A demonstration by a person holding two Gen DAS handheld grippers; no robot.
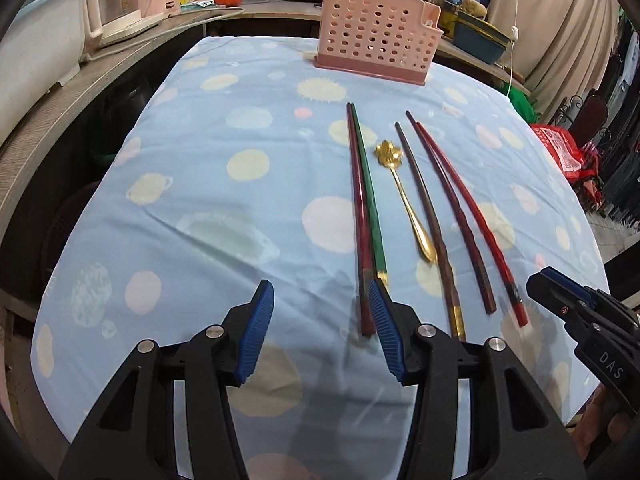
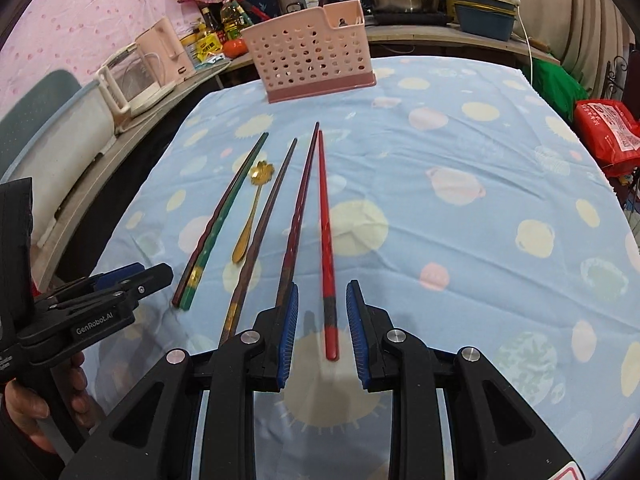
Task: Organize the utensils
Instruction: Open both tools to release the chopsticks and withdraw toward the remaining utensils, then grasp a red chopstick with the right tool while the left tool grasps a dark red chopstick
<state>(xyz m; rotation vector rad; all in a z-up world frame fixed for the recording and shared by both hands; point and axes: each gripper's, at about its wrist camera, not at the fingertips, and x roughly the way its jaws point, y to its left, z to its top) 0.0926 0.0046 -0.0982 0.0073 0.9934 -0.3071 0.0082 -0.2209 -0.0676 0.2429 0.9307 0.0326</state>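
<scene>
Both claws low over the near edge of the spotted cloth, lining up for a pick. Left gripper spread, empty, beside the dark-red and green pair. Right gripper spread, straddling the red chopstick, not pinching. Chopsticks and gold spoon lying side by side, long axes near-to-far, tips toward the pink holder at the far edge.
</scene>
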